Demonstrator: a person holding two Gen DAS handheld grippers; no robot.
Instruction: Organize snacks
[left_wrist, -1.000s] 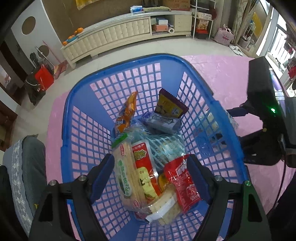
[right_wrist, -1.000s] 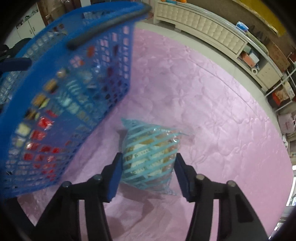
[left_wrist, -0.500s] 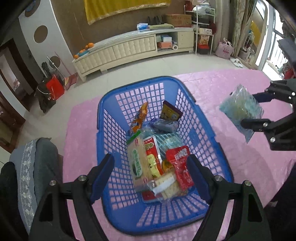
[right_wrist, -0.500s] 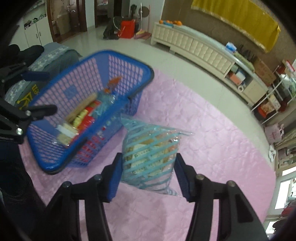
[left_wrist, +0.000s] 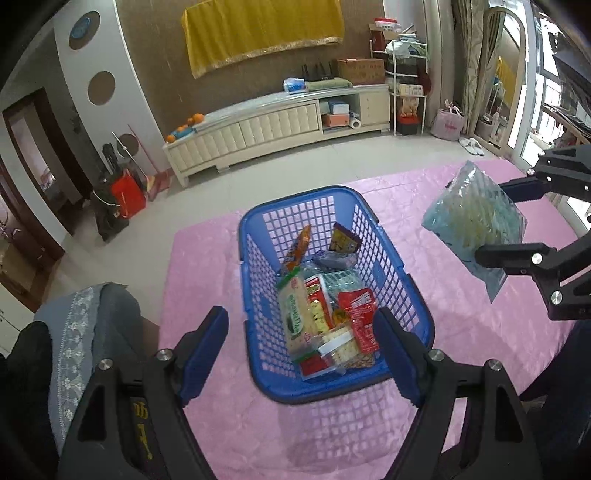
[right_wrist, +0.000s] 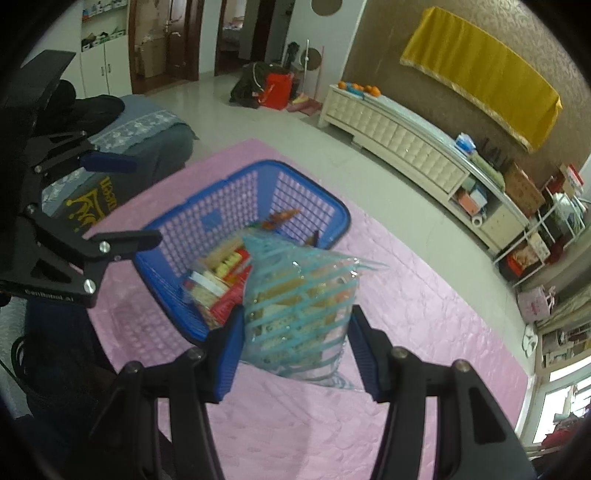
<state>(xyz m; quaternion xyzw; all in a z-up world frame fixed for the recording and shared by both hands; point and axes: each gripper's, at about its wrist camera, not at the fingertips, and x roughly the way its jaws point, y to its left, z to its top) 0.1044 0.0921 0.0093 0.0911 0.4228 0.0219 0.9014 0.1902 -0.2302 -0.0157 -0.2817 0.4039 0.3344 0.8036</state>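
We see a pink mat (left_wrist: 443, 354) spread on the floor, biggest thing here, with a blue basket (left_wrist: 258, 236) sitting on it. Far side of the room: a long cream cabinet (left_wrist: 266, 133) against the wall, a yellow cloth (left_wrist: 258, 33) hanging above it. A grey cushion (left_wrist: 92, 317) sits at the mat's left edge.

The basket holds a pile of snack packs: a long green-and-white cracker pack (left_wrist: 295, 314), a red packet (left_wrist: 360, 314), an orange packet (left_wrist: 297, 249) leaning on the far wall, a purple-and-yellow packet (left_wrist: 343, 240) beside it.

Right gripper (right_wrist: 295, 343) is clamped on a light-blue striped snack bag (right_wrist: 299, 306), both pads pressing its sides. The bag hangs in the air, off the mat; in the left wrist view it (left_wrist: 476, 221) is to the right of the basket, apart from it. In the right wrist view it overlaps the basket's near corner.

Left gripper (left_wrist: 299, 354) is spread wide, nothing between its fingers, hovering above the basket's near end.
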